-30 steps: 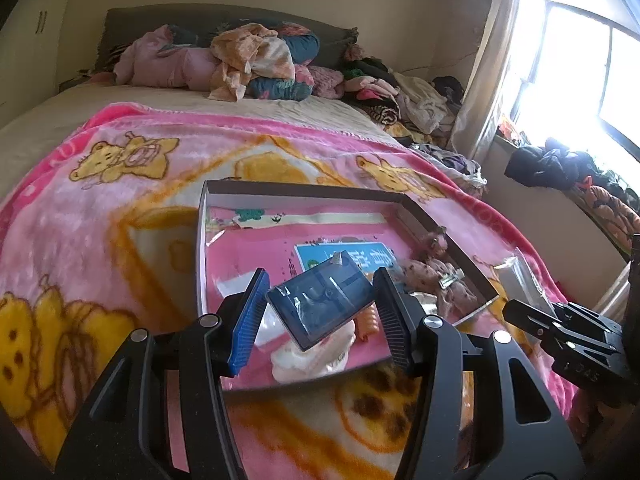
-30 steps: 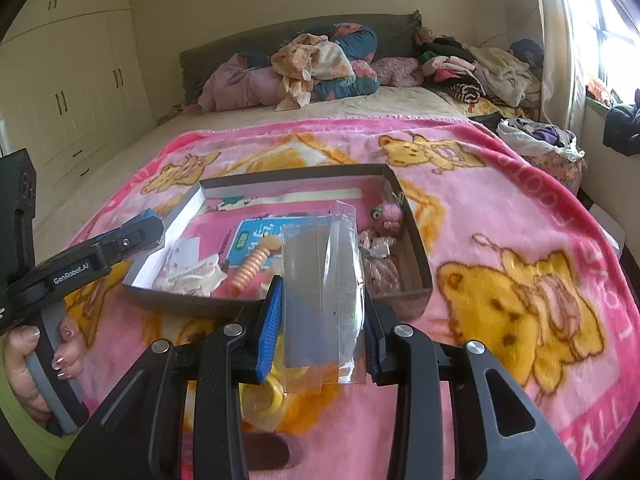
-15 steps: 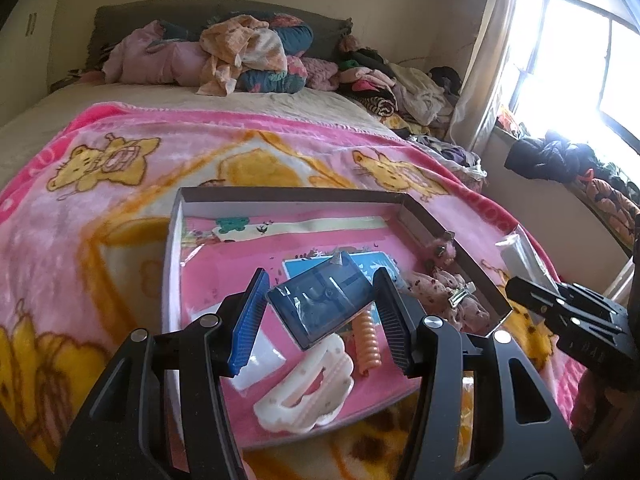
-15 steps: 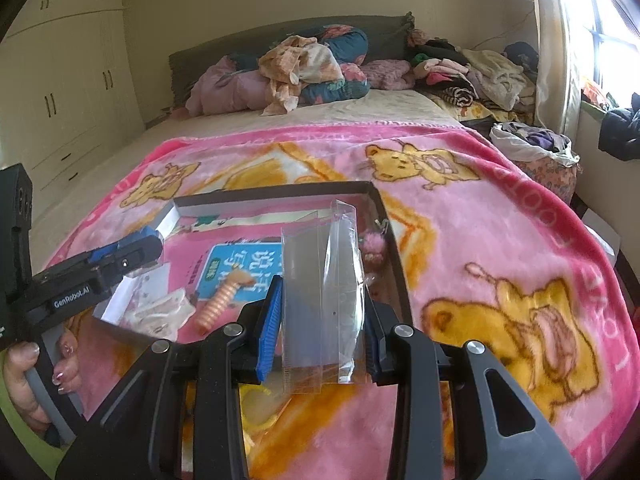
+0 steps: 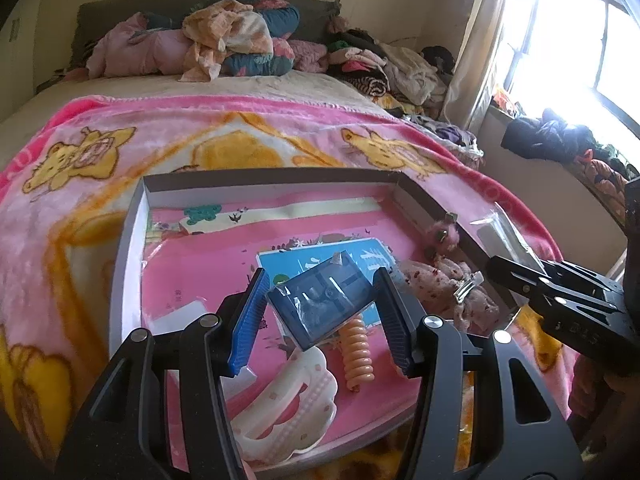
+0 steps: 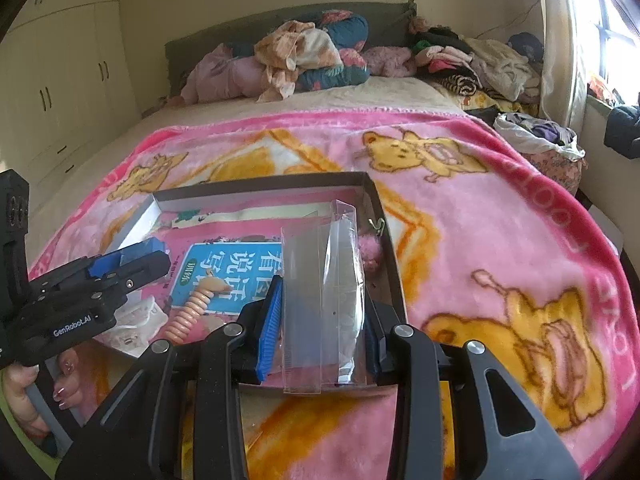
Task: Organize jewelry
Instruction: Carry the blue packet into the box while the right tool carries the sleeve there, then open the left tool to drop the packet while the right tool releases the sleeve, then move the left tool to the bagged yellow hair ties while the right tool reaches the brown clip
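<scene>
**A:** Where was the jewelry when you stopped?

**B:** Your left tool (image 5: pixel 320 308) had its two pads clamped on the small dark case (image 5: pixel 323 303), which sat tilted between them, wrapped in clear film, above the tray (image 5: pixel 128 240). What was inside the case I couldn't make out.

**A:** And your other hand?

**B:** Your right tool (image 6: pixel 322 320) was closed on a clear plastic sleeve (image 6: pixel 324 304), held upright, just above the tray's near right corner. The sleeve looked see-through, and I couldn't tell whether anything was in it.

**A:** What lay under the case?

**B:** In the tray, a peach spiral hair tie (image 5: pixel 358 350) lay just beneath your left tool, with a white scalloped clip (image 5: pixel 296 404) beside it, nearer the front edge. Both rested on a pink printed sheet (image 5: pixel 208 264) with a blue panel (image 6: pixel 224 268) of characters. A fluffy pink ornament (image 5: pixel 440 236) sat against the right wall, and a floral fabric piece (image 5: pixel 436 284) with a metal clip lay next to it.

**A:** And around the tray?

**B:** The tray sat on a pink bear-print blanket (image 6: pixel 500 216) spread over the bed. Piled clothes (image 6: pixel 304 60) lay at the headboard, and your hand (image 6: pixel 28 392) gripped the left tool's handle at the lower left of the right wrist view.
</scene>
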{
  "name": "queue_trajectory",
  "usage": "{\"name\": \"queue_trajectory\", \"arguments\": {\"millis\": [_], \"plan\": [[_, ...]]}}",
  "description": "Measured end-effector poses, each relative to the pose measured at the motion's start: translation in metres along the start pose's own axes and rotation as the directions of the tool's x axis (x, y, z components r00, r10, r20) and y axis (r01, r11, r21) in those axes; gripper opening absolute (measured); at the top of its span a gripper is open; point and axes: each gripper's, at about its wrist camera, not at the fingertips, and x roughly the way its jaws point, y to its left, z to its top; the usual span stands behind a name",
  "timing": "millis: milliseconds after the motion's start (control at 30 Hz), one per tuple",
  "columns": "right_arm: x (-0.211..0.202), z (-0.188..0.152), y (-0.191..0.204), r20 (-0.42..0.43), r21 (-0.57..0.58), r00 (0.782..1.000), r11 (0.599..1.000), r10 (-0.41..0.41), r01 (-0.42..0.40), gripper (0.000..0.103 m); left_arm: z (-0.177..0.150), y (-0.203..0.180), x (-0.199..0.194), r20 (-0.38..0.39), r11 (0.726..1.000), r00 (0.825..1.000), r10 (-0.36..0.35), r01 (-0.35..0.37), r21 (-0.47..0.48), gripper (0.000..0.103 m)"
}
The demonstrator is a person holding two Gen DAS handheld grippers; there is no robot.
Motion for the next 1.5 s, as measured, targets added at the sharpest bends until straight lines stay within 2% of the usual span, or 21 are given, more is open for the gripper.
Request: {"name": "queue_trajectory", "arguments": {"millis": [333, 733, 900, 1033, 1067, 1133, 1167, 1367, 1500], "plan": [[0.027, 0.005, -0.001, -0.046, 0.001, 0.998, 1.0, 0.029, -0.029, 0.033, -0.004, -0.003, 0.008, -0.025, 1.0, 1.0, -0.008, 0.009, 0.02, 0.045], [0.03, -0.001, -0.005, -0.048, 0.02, 0.998, 0.999, 0.049, -0.048, 0.037, -0.007, 0.0, 0.014, -0.042, 1.0, 0.999, -0.008, 0.008, 0.005, 0.045], [0.018, -0.006, -0.008, -0.014, 0.035, 0.996, 0.995, 0.09, -0.089, 0.047, -0.007, 0.0, 0.014, -0.046, 1.0, 0.999, -0.003, 0.003, 0.005, 0.045], [0.006, -0.011, -0.008, 0.007, 0.036, 0.996, 0.995, 0.088, -0.088, 0.052, -0.009, 0.001, 0.011, -0.045, 1.0, 0.999, 0.004, -0.004, -0.006, 0.046], [0.003, -0.013, -0.009, 0.014, 0.039, 0.996, 0.995, 0.092, -0.093, 0.053, -0.009, 0.001, 0.01, -0.042, 1.0, 0.999, 0.006, -0.006, -0.008, 0.051], [-0.004, -0.018, -0.01, 0.023, 0.054, 0.994, 0.993, 0.103, -0.104, 0.065, -0.009, 0.001, 0.006, -0.035, 1.0, 0.999, 0.012, -0.013, -0.008, 0.059], [-0.007, -0.02, -0.011, 0.031, 0.066, 0.994, 0.992, 0.106, -0.108, 0.067, -0.009, 0.001, 0.005, -0.032, 1.0, 0.999, 0.013, -0.013, -0.01, 0.062], [-0.023, -0.032, -0.011, 0.06, 0.093, 0.991, 0.988, 0.118, -0.123, 0.068, -0.009, 0.003, -0.011, 0.001, 0.999, 1.0, 0.027, -0.027, -0.025, 0.08], [-0.037, -0.039, -0.01, 0.08, 0.095, 0.989, 0.987, 0.124, -0.131, 0.069, -0.01, 0.003, -0.023, 0.022, 0.999, 0.999, 0.033, -0.032, -0.028, 0.088]]}}
